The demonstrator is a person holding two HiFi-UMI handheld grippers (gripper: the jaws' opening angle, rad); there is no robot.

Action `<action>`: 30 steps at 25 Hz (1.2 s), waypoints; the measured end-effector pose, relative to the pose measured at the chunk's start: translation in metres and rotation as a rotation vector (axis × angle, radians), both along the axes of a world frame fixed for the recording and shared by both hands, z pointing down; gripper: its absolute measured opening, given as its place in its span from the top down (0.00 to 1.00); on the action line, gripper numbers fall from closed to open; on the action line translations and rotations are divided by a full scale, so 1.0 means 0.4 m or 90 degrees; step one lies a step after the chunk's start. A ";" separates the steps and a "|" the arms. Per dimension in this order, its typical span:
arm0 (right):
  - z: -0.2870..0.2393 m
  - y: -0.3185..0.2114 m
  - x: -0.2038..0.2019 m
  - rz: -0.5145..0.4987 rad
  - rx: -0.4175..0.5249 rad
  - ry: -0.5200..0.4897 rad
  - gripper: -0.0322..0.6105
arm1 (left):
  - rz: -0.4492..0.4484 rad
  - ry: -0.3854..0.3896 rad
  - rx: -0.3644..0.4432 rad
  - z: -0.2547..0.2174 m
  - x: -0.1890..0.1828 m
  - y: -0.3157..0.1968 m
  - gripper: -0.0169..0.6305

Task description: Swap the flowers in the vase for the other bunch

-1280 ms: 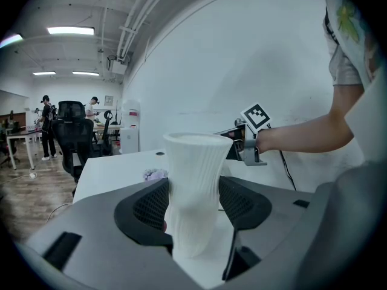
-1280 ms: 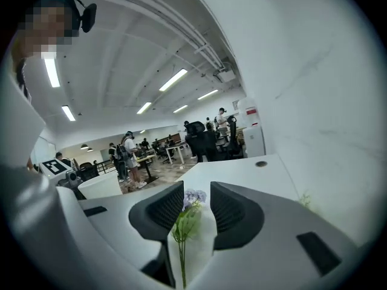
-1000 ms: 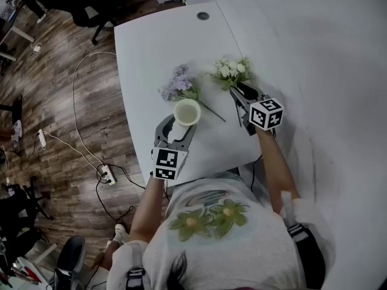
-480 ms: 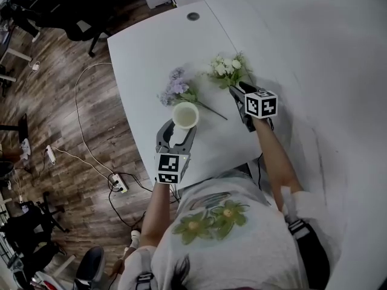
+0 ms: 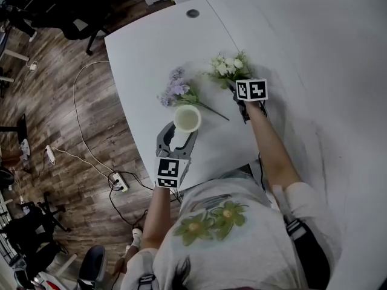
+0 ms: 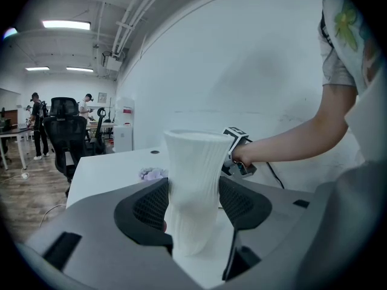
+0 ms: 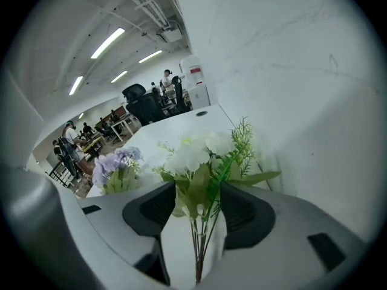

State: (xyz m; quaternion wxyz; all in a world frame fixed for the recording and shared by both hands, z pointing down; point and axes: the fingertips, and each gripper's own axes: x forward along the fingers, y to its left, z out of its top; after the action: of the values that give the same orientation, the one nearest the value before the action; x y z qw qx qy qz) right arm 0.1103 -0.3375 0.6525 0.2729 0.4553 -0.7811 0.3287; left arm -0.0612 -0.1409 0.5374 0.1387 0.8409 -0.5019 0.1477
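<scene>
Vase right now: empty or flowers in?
Empty: head view shows the vase mouth bare; purple bunch and white bunch are outside it.

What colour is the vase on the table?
The vase is white and ribbed; clearest in the left gripper view.

Ribbed white vase (image 5: 187, 118) stands upright, empty, beside the purple bunch (image 5: 176, 88) (white bunch (image 5: 228, 68) lies farther right).

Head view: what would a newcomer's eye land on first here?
The empty white vase stands near the front edge of the table, clamped in the left hand-held gripper. A purple bunch lies just beyond it. To its right, the right hand-held gripper, jaws just opened wider, straddles the stems of the white bunch without pinching them.
</scene>
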 end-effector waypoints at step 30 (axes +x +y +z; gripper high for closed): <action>0.030 -0.008 -0.102 -0.068 -0.025 -0.043 0.84 | 0.001 -0.020 0.002 0.000 0.010 -0.020 0.54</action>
State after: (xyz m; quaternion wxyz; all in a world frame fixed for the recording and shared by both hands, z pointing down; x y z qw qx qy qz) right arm 0.0693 -0.3409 0.6643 0.2726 0.3961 -0.8067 0.3436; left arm -0.0574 -0.1490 0.5374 0.1294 0.8392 -0.5033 0.1605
